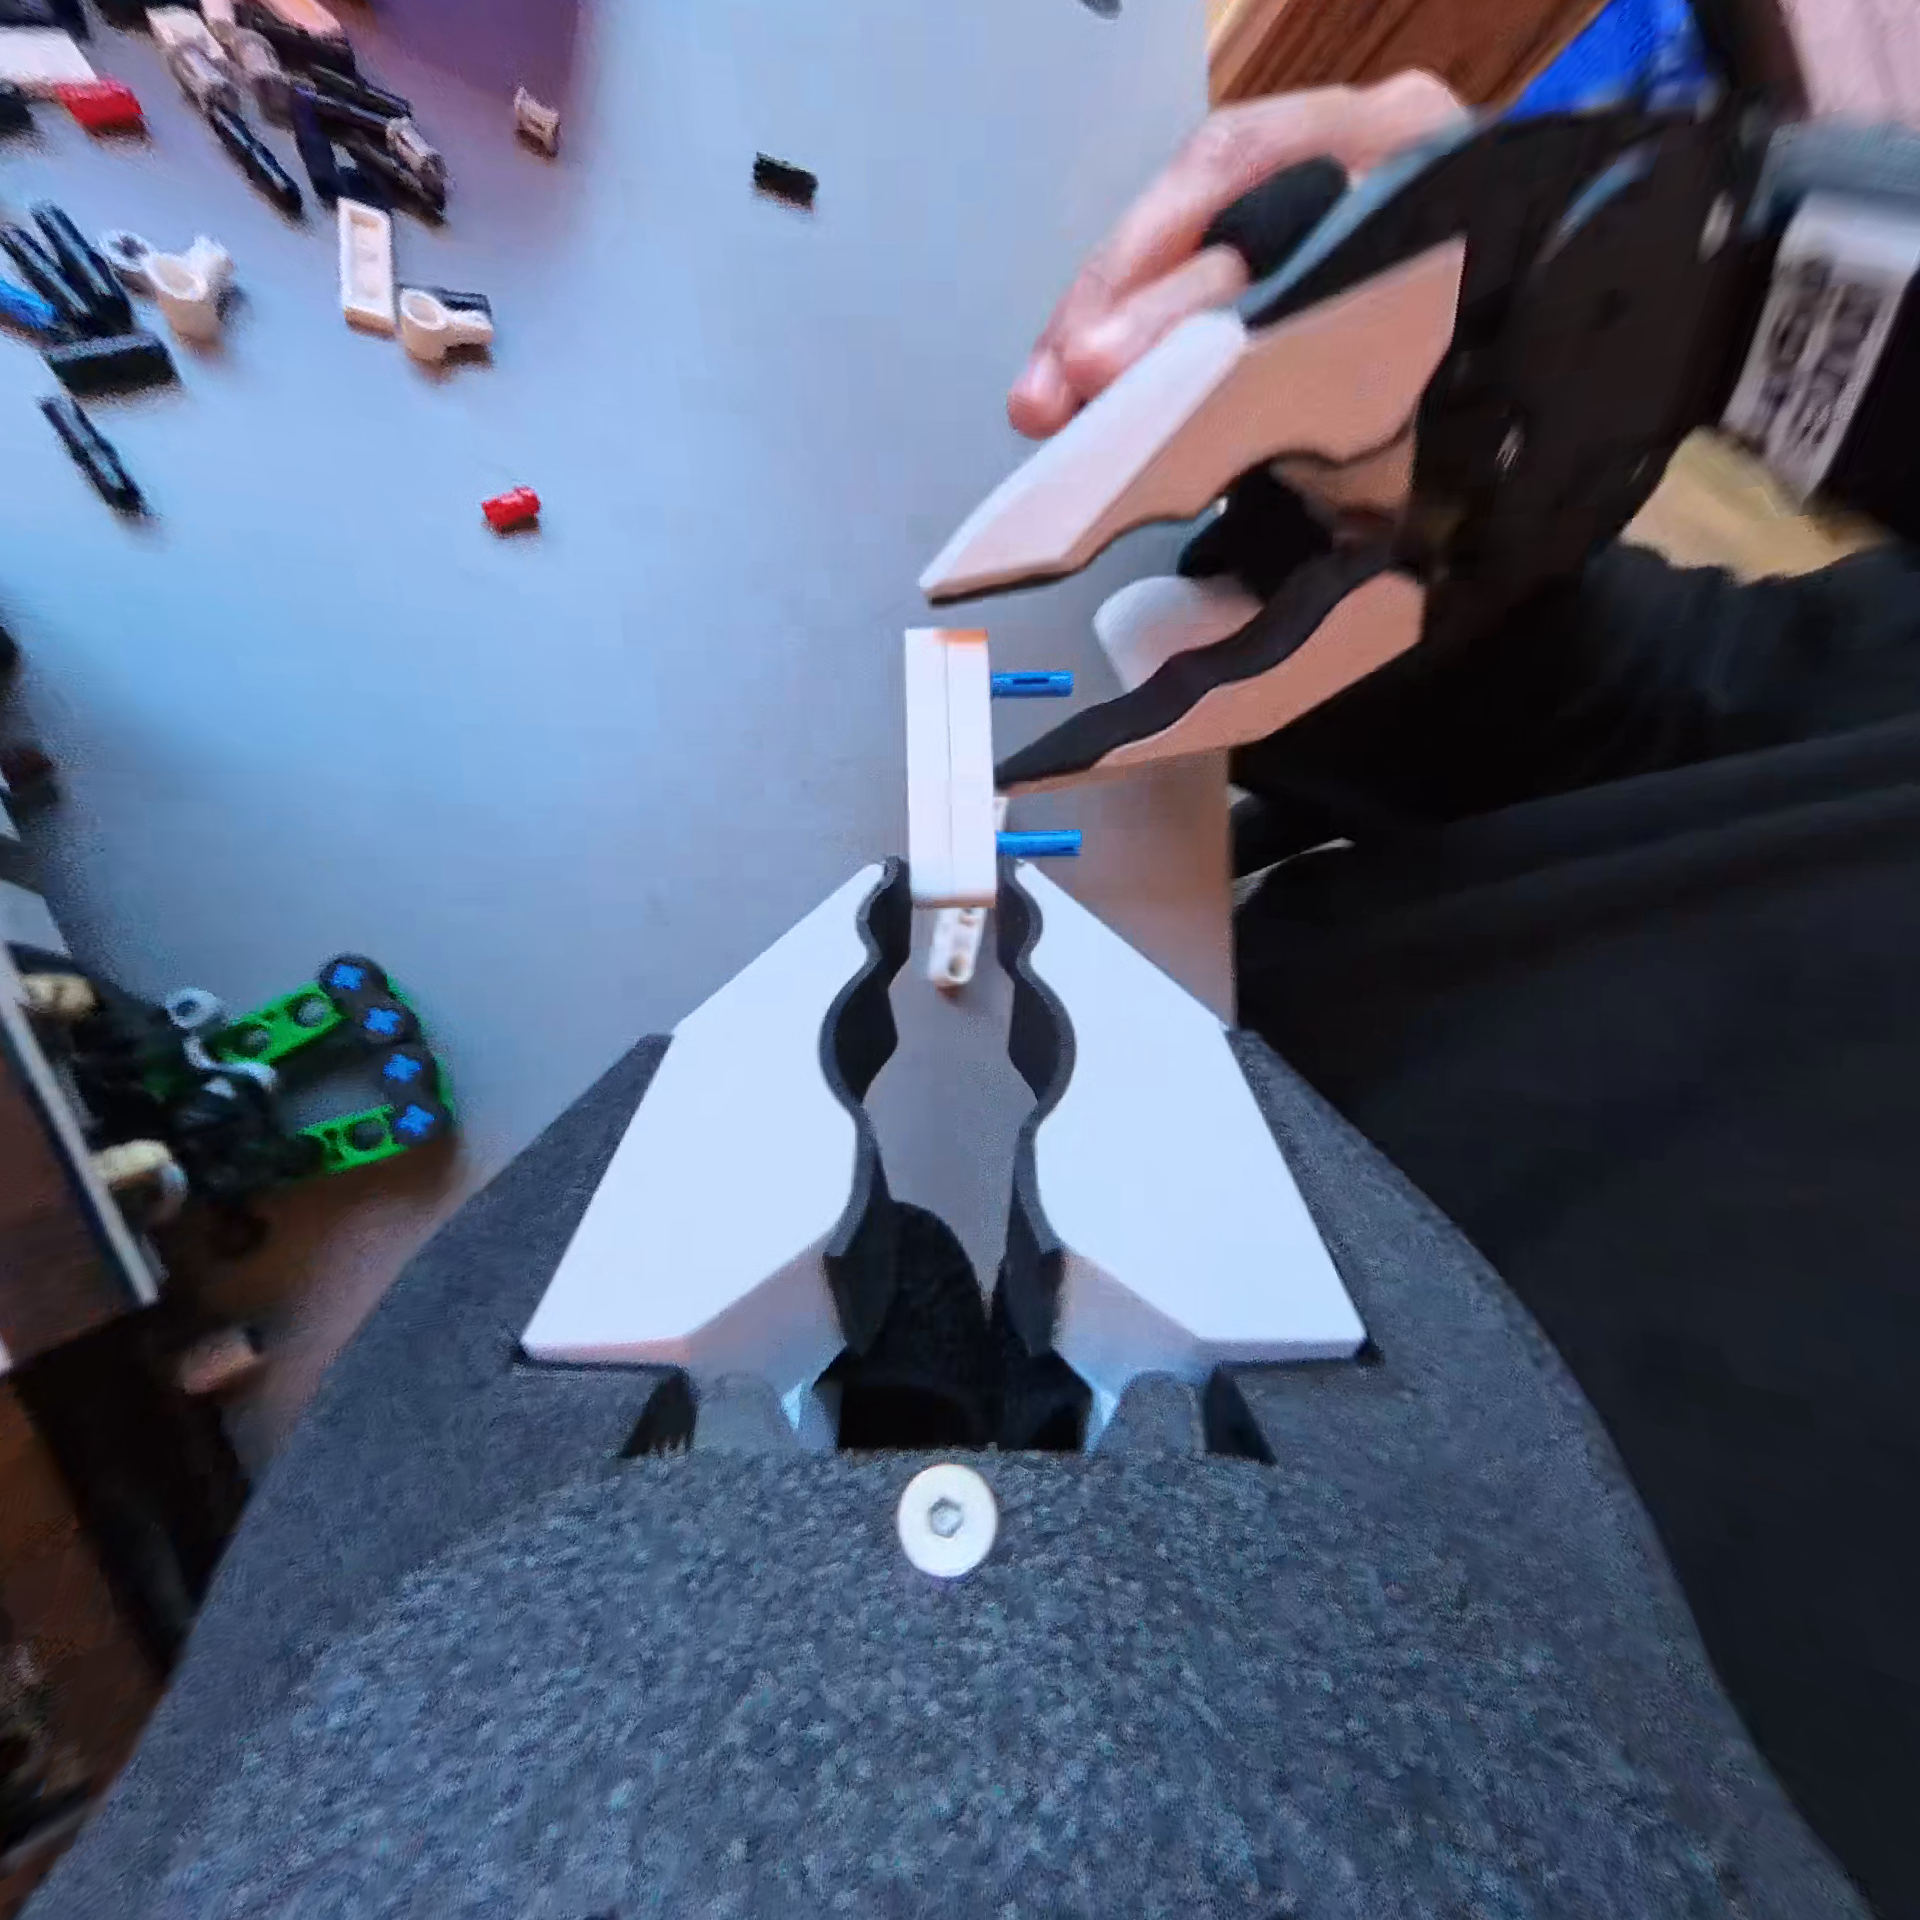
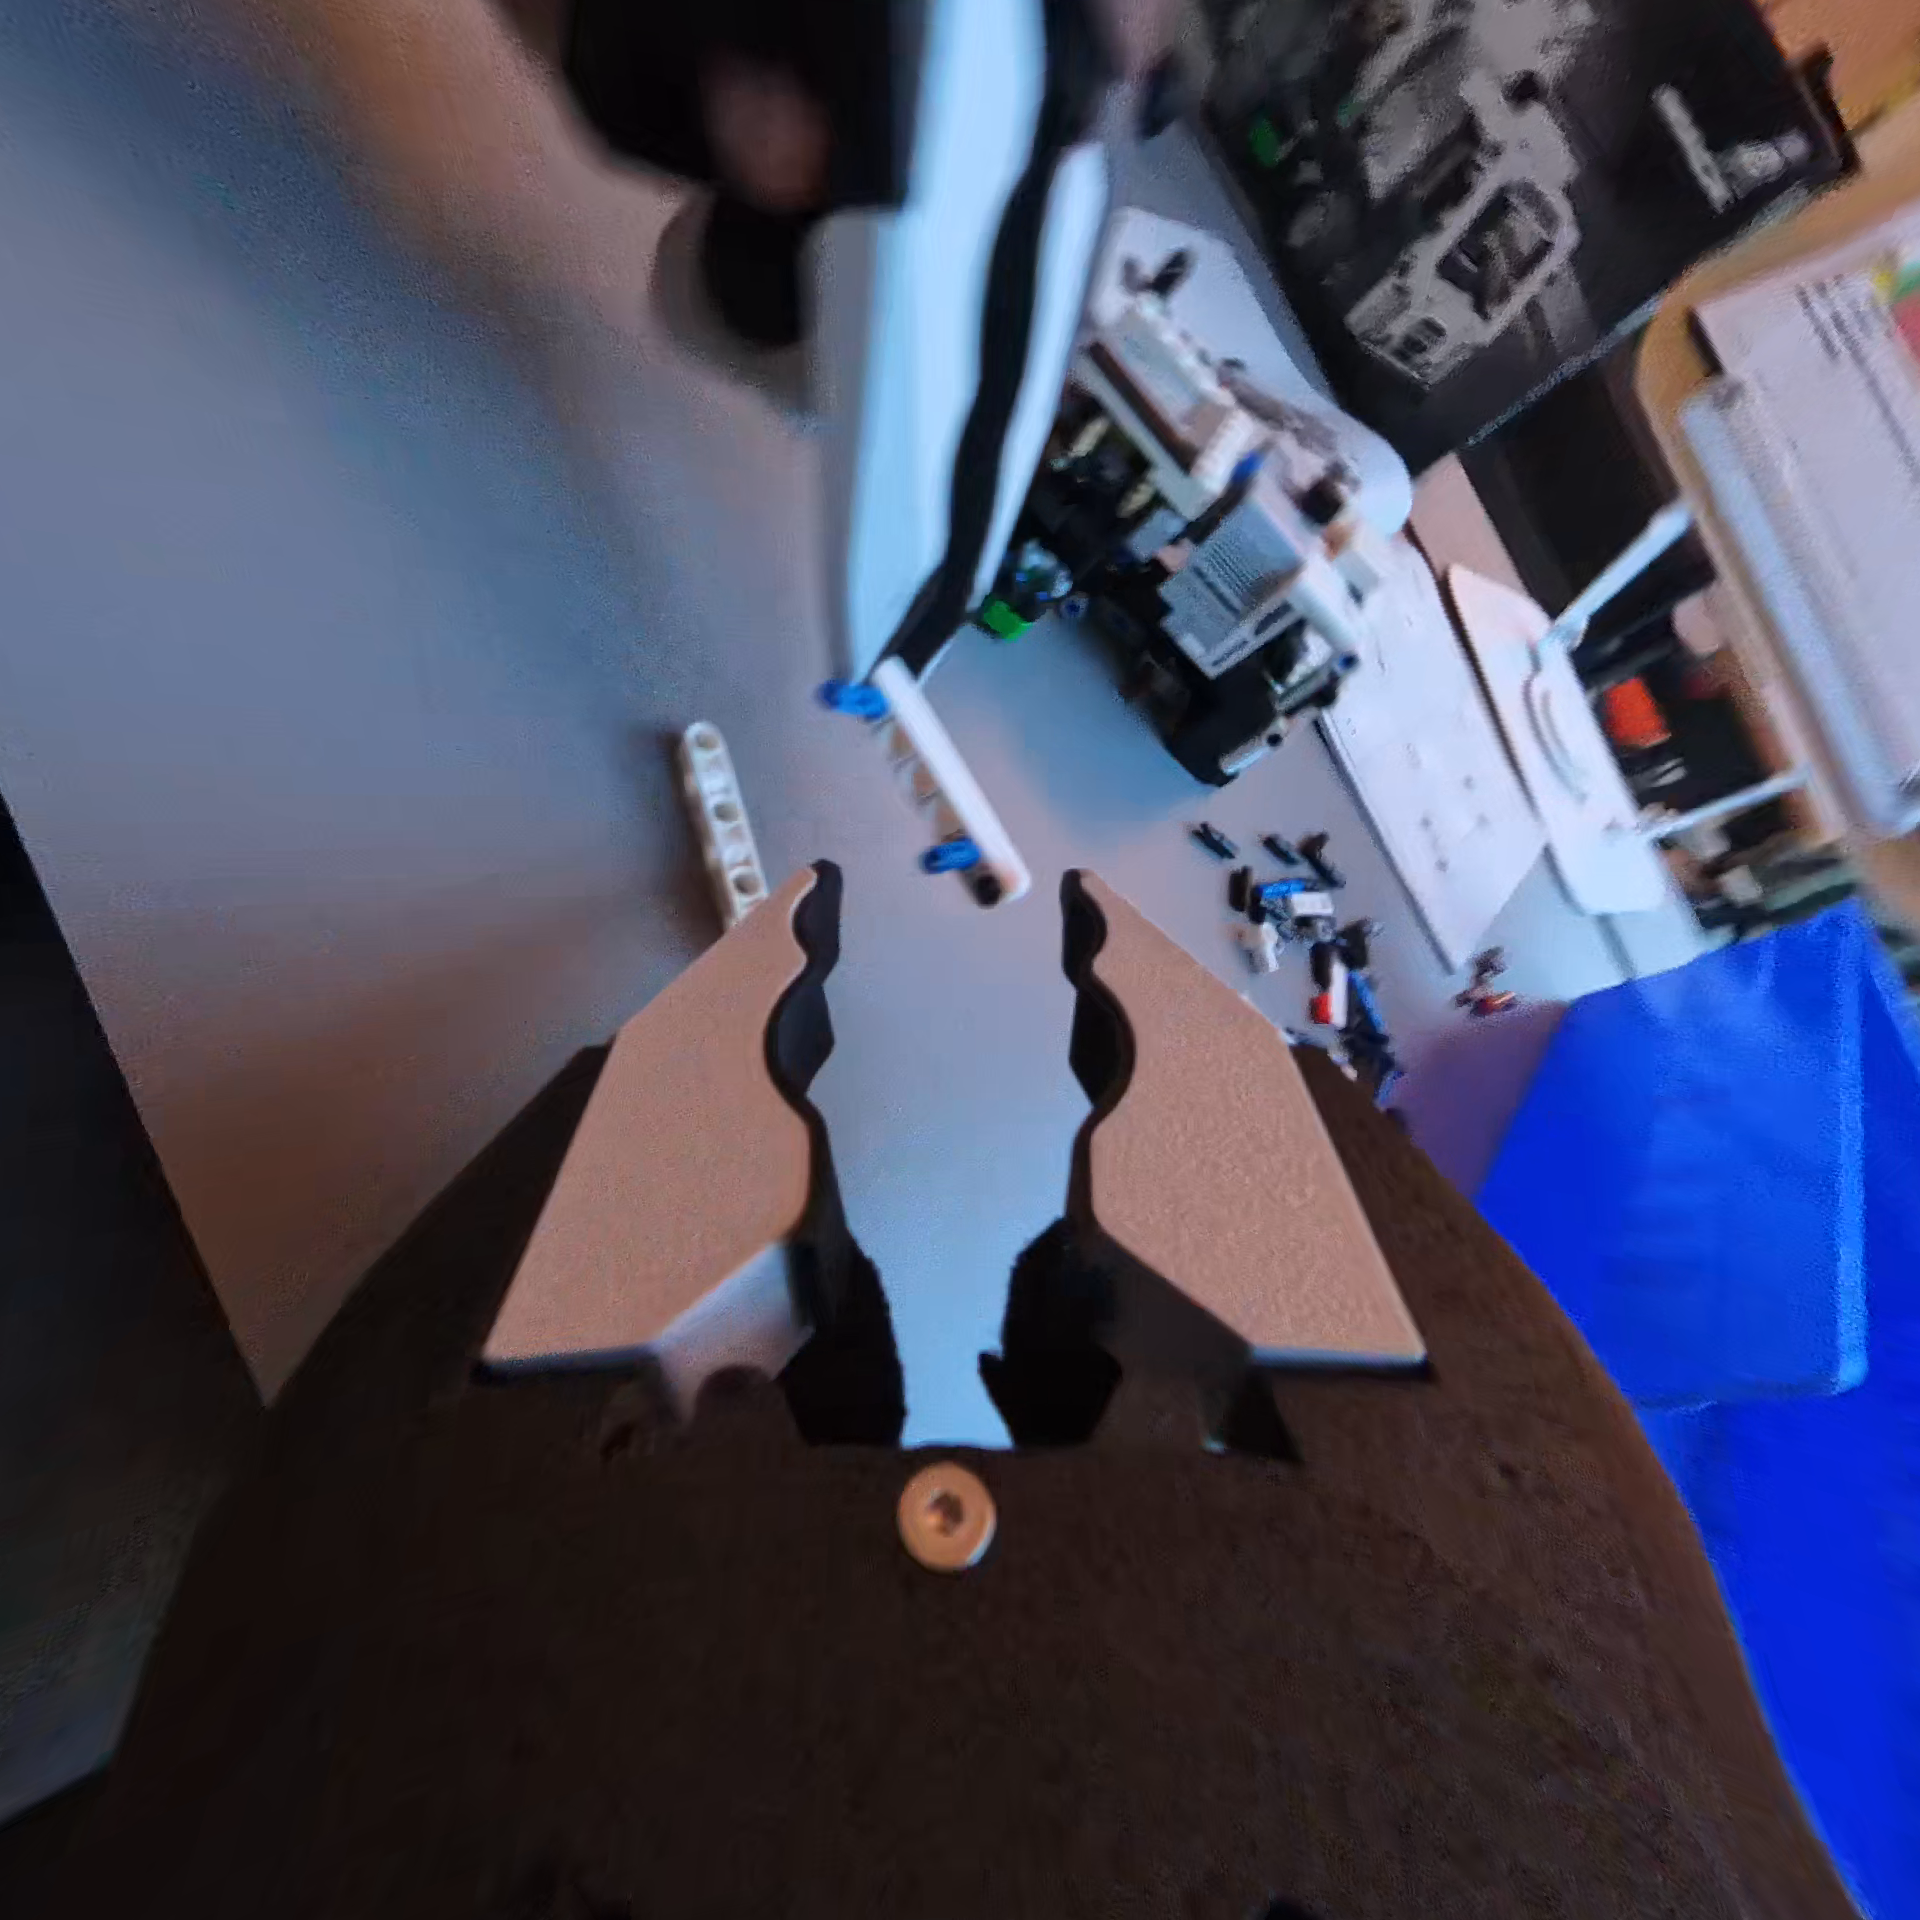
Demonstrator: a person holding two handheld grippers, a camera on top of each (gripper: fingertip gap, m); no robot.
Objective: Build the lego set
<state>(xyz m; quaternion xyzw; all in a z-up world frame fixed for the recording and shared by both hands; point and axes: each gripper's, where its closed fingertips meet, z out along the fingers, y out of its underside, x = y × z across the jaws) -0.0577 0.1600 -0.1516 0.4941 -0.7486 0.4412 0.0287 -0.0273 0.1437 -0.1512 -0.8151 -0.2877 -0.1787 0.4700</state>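
Notably, left gripper [image 1: 951, 873]: white beam [image 1: 948, 764] with blue pins [image 1: 1031, 683] is clamped.
Right gripper [image 2: 945, 883]: held apart, empty.
Right view only: loose white beam [image 2: 720, 810], left of centre.

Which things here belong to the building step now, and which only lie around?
In use:
- left gripper, shut on the white beam
- two blue pins in that beam
- right gripper, jaws open, close to the beam

Lying about:
- green and black piece
- red brick
- loose white beam
- blue bin
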